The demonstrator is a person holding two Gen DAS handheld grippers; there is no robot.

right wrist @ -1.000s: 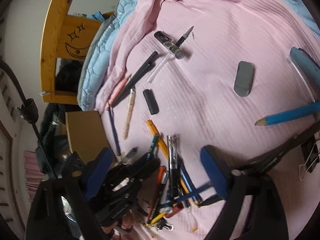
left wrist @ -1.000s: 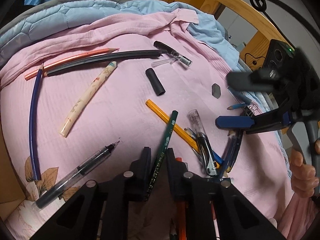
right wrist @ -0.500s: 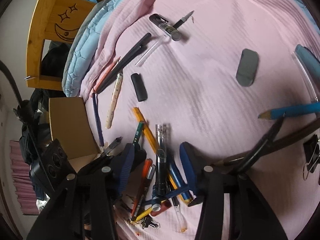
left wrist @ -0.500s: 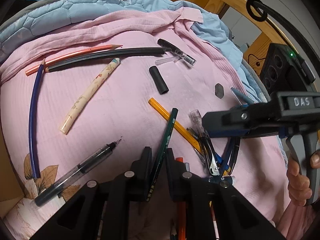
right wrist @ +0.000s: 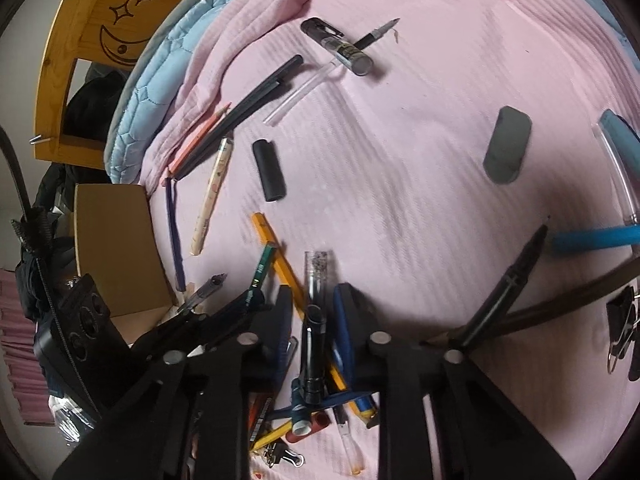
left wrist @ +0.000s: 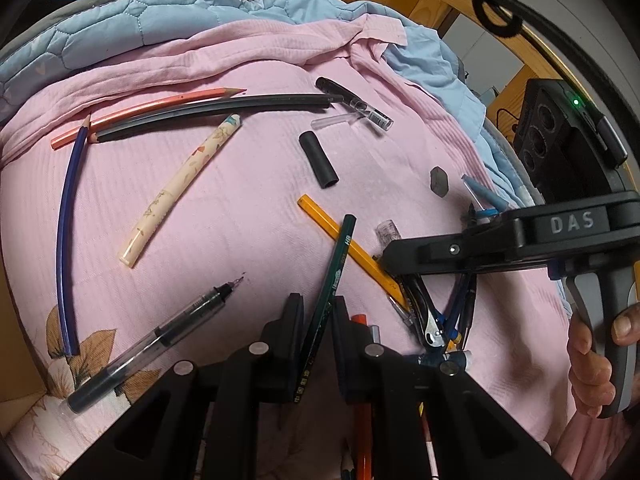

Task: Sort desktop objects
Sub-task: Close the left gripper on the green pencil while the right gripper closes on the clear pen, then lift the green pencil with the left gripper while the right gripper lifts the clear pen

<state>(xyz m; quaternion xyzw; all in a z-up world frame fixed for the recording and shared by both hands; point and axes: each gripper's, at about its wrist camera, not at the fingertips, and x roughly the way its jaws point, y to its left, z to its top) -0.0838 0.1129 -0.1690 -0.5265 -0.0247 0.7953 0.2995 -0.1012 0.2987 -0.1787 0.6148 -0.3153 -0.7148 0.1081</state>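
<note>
left gripper (left wrist: 316, 316) is clamped on the green pencil (left wrist: 336, 268). right gripper (right wrist: 312, 312) just closed on a black pen (right wrist: 314, 320) from the pile at 6 o'clock, probably bundling both together.

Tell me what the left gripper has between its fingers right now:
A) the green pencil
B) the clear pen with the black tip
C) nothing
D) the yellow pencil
A: in the left wrist view the left gripper is closed on the green pencil, which runs up out of its fingers and crosses the yellow pencil; the clear pen lies loose on the pink cloth.
</note>
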